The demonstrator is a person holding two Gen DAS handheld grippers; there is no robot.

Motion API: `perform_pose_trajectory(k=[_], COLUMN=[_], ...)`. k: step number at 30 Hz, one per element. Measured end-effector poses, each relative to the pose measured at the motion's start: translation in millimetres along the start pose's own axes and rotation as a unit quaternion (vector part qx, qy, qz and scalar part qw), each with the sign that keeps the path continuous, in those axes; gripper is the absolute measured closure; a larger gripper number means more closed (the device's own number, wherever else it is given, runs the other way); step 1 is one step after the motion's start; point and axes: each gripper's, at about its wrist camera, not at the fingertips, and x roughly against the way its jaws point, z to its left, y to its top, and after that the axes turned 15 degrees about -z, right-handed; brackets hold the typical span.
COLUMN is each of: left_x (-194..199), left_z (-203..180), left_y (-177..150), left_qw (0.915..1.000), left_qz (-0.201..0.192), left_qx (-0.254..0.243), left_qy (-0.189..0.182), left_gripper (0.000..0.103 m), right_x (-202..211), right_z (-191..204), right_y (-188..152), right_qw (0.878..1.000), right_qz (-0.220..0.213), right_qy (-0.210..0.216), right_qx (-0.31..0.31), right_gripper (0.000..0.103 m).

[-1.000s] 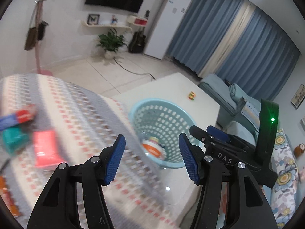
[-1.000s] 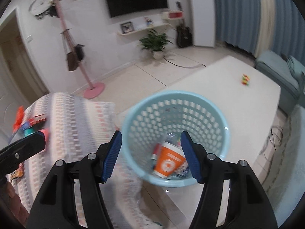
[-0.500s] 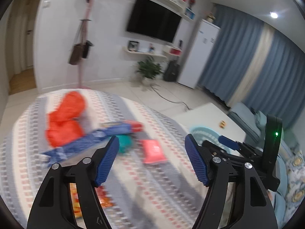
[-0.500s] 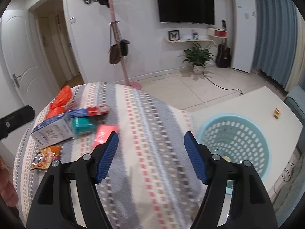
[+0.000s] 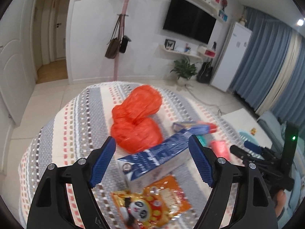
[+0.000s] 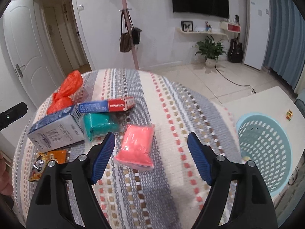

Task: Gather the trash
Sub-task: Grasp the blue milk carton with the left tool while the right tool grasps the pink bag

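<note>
Trash lies on a round table with a striped cloth (image 6: 171, 103). My left gripper (image 5: 152, 162) is open above a blue-and-white carton (image 5: 154, 158), with an orange snack bag (image 5: 152, 202) below it and a crumpled red plastic bag (image 5: 137, 118) beyond. My right gripper (image 6: 151, 157) is open over a pink packet (image 6: 137, 145). The right wrist view also shows a teal packet (image 6: 101, 125), a long blue-and-red box (image 6: 106, 105), the carton (image 6: 55, 131), the red bag (image 6: 66, 91) and the snack bag (image 6: 47, 160). A light-blue basket (image 6: 266, 148) stands to the right.
The basket sits on a low white table (image 6: 266, 101) with a small coloured cube (image 6: 289, 114). A pink coat stand (image 6: 131, 38) with bags is behind the round table. My right gripper shows at the right of the left wrist view (image 5: 266, 152).
Both grippers have swung left, away from the basket, to above the trash on the round table. Both stay open and empty.
</note>
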Motion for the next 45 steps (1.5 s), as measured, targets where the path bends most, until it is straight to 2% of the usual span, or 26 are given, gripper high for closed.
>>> perform_pose_trajectory(k=[8, 11, 13, 15, 16, 20, 25, 28, 29, 31, 34, 37, 42, 45], left_x=[-15, -15, -14, -9, -6, -2, -16, -21, -24, -32, -44, -48, -46, -43], left_z=[-4, -11, -18, -27, -33, -52, -69, -64, -63, -63, -57, -53, -61, -62], left_y=[-11, -16, -22, -25, -25, -28, -33, -25, -23, -25, -32, -32, -34, -33], left_qw=[0.9984, 0.9974, 0.9957, 0.9933, 0.9920, 0.9869, 0.9761, 0.9766, 0.9751, 0.9664, 0.9604, 0.9640, 0.9690, 0.9759], left_qz=[0.029, 0.041, 0.052, 0.058, 0.062, 0.070, 0.079, 0.072, 0.077, 0.098, 0.129, 0.130, 0.132, 0.132], left_qx=[-0.047, -0.059, -0.076, -0.098, -0.106, -0.140, -0.202, -0.202, -0.208, -0.237, -0.246, -0.231, -0.208, -0.174], left_qy=[-0.005, -0.011, -0.010, -0.018, -0.028, -0.039, -0.008, -0.002, -0.005, -0.009, -0.019, -0.023, -0.024, -0.011], left_gripper=[0.028, 0.038, 0.042, 0.042, 0.042, 0.041, 0.040, 0.040, 0.039, 0.036, 0.039, 0.045, 0.070, 0.073], right_x=[-21, -24, -26, -30, -30, -30, -31, -32, -32, -33, -34, -31, -22, -16], right_z=[11, 16, 17, 17, 16, 16, 12, 10, 10, 11, 13, 17, 24, 23], right_y=[-15, -15, -16, -18, -19, -18, -18, -18, -18, -18, -19, -19, -20, -20], right_qw=[1.000, 0.999, 0.999, 0.999, 0.998, 0.998, 0.998, 0.998, 0.998, 0.998, 0.998, 0.998, 0.998, 0.998], right_qz=[0.024, 0.026, 0.031, 0.042, 0.043, 0.041, 0.047, 0.048, 0.049, 0.052, 0.051, 0.043, 0.022, 0.006], right_qy=[-0.004, -0.001, 0.002, 0.013, 0.017, 0.020, 0.030, 0.034, 0.034, 0.035, 0.035, 0.032, 0.024, 0.024], right_qx=[0.018, 0.030, 0.034, 0.032, 0.030, 0.032, 0.018, 0.015, 0.016, 0.019, 0.023, 0.037, 0.057, 0.056], right_gripper=[0.029, 0.032, 0.042, 0.059, 0.062, 0.063, 0.063, 0.063, 0.063, 0.063, 0.063, 0.065, 0.067, 0.067])
